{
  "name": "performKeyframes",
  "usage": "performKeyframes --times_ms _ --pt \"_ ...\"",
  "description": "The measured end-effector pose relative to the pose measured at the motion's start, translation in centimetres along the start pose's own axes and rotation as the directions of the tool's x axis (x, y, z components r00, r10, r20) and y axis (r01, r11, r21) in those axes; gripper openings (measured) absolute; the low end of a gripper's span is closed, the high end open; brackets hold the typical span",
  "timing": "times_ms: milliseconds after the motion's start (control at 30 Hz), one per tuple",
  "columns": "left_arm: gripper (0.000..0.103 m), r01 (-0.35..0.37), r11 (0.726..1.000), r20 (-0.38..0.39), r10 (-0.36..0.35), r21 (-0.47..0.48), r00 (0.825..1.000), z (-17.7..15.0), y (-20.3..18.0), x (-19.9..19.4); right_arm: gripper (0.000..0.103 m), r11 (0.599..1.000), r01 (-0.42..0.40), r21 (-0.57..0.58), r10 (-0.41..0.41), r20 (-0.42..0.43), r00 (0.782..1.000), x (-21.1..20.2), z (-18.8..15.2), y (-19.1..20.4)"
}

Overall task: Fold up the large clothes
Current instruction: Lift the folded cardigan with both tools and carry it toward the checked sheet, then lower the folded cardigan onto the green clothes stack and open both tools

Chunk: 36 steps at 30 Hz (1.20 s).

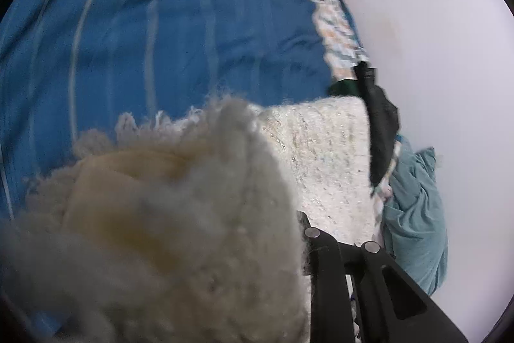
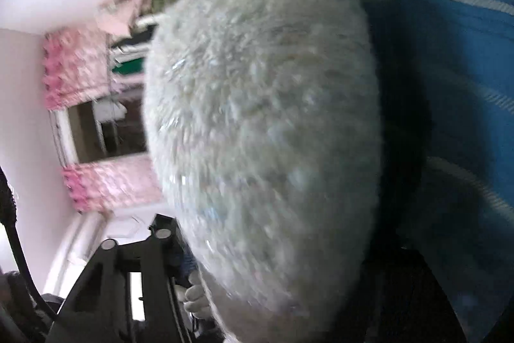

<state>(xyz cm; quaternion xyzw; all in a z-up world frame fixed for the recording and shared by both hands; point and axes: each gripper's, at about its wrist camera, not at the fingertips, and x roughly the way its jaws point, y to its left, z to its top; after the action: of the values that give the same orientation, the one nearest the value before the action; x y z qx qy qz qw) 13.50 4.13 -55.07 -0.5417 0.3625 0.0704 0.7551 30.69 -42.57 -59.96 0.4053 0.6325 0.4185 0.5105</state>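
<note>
In the left wrist view, a wide blue bedsheet with pale thin stripes fills the left and top, and a fluffy cream-white fleece garment bulges up from the lower left, so near the lens that it blurs and hides one side of the left gripper. Only its right black finger shows, its tip against the fleece; the other is buried in the pile, so the jaws stand nearly together with the fleece apparently nipped between them. Further right the garment's flatter knitted side lies on the sheet, then a patterned white cloth strip, a dark black object at the garment's edge, a crumpled teal cloth and a plain white wall. In the right wrist view, pink ruffled curtains frame a window at left. The right gripper shows one black finger at lower left; the fleece covers the centre and hides the other finger, so I cannot tell its grip or how wide it stands. The blue sheet lies at right
</note>
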Motion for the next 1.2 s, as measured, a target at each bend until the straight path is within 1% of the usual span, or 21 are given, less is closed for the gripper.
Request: performKeyframes --times_ms 67,167,200,300,333,367,467,500,567,600,633,767,833,900,933,967,1000,1033,1067,1133,1200 --pt "0.016 0.020 0.999 -0.011 -0.019 0.044 1.000 1.8 -1.6 -0.9 0.057 1.000 -0.021 0.013 0.021 0.034 0.999 -0.1 -0.1 1.6" --pt "0.016 0.069 0.992 -0.038 -0.065 0.110 0.997 5.6 -5.4 -1.5 0.056 0.999 -0.047 0.027 0.044 0.093 0.995 -0.7 -0.1 4.7" --pt "0.016 0.079 0.987 -0.048 -0.073 0.141 0.996 6.9 -7.0 -1.5 0.056 0.998 -0.052 0.028 0.048 0.119 0.992 -1.0 0.3 6.2" --pt "0.016 0.133 0.973 -0.093 -0.117 0.188 0.989 10.4 -11.3 -0.5 0.056 0.999 -0.042 0.015 0.039 0.180 0.983 -2.7 1.6 9.7" --pt "0.016 0.154 0.969 -0.109 -0.135 0.191 0.985 11.1 -11.9 -0.4 0.056 0.999 -0.040 0.011 0.037 0.212 0.977 -3.8 2.6 11.3" --pt "0.016 0.174 0.965 -0.126 -0.151 0.198 0.981 12.2 -13.3 0.3 0.056 0.999 -0.032 0.004 0.031 0.234 0.972 -4.6 3.4 12.5" --pt "0.016 0.240 0.940 -0.164 -0.204 0.244 0.965 15.3 -18.9 3.3 0.056 1.000 -0.018 -0.021 0.024 0.308 0.951 -8.3 7.2 16.0" --pt "0.016 0.256 0.933 -0.170 -0.218 0.252 0.961 16.0 -20.2 4.2 0.056 0.999 -0.016 -0.032 0.026 0.337 0.941 -9.5 9.0 17.3" --pt "0.016 0.290 0.920 -0.178 -0.250 0.263 0.952 17.5 -22.8 6.5 0.056 0.999 -0.008 -0.047 0.025 0.372 0.928 -13.1 12.4 18.4" --pt "0.016 0.311 0.913 -0.179 -0.270 0.265 0.946 18.3 -24.6 8.5 0.056 0.998 -0.001 -0.055 0.022 0.388 0.921 -14.3 13.9 19.0" --pt "0.016 0.322 0.910 -0.178 -0.282 0.263 0.943 19.0 -25.5 9.7 0.056 0.998 0.002 -0.059 0.022 0.404 0.915 -15.9 16.6 19.7" --pt "0.016 0.359 0.895 -0.180 -0.320 0.264 0.930 21.7 -30.6 17.1 0.056 0.997 0.022 -0.080 0.014 0.426 0.905 -21.7 24.8 20.3" --pt "0.016 0.365 0.893 -0.186 -0.324 0.263 0.927 22.5 -32.0 19.9 0.056 0.996 0.040 -0.076 -0.003 0.435 0.901 -23.9 29.9 20.1" --pt "0.016 0.370 0.890 -0.196 -0.326 0.266 0.925 23.1 -33.1 23.9 0.056 0.996 0.058 -0.074 -0.020 0.439 0.898 -25.2 33.9 19.6" --pt "0.016 0.367 0.892 -0.200 -0.322 0.263 0.925 23.2 -32.6 24.9 0.056 0.995 0.072 -0.072 -0.033 0.438 0.898 -25.9 36.2 19.1" --pt "0.016 0.362 0.897 -0.207 -0.315 0.255 0.926 23.4 -32.4 26.9 0.056 0.995 0.081 -0.065 -0.045 0.434 0.900 -26.2 38.1 18.8" --pt "0.016 0.347 0.904 -0.211 -0.298 0.251 0.931 23.7 -32.0 28.9 0.056 0.995 0.083 -0.053 -0.053 0.424 0.904 -26.8 39.9 17.8" --pt "0.016 0.335 0.909 -0.220 -0.284 0.249 0.933 23.6 -31.5 29.9 0.056 0.996 0.086 -0.035 -0.065 0.409 0.910 -27.1 42.0 16.4" --pt "0.016 0.312 0.916 -0.236 -0.254 0.251 0.938 23.4 -30.6 31.7 0.056 0.995 0.096 -0.014 -0.082 0.398 0.914 -27.1 43.5 15.1" --pt "0.017 0.285 0.920 -0.258 -0.216 0.270 0.942 22.8 -29.3 33.8 0.056 0.994 0.107 0.007 -0.101 0.387 0.916 -27.0 45.5 13.0" --pt "0.019 0.282 0.914 -0.272 -0.203 0.293 0.941 22.6 -28.2 35.0 0.056 0.995 0.097 0.010 -0.094 0.376 0.922 -26.6 46.5 11.8"
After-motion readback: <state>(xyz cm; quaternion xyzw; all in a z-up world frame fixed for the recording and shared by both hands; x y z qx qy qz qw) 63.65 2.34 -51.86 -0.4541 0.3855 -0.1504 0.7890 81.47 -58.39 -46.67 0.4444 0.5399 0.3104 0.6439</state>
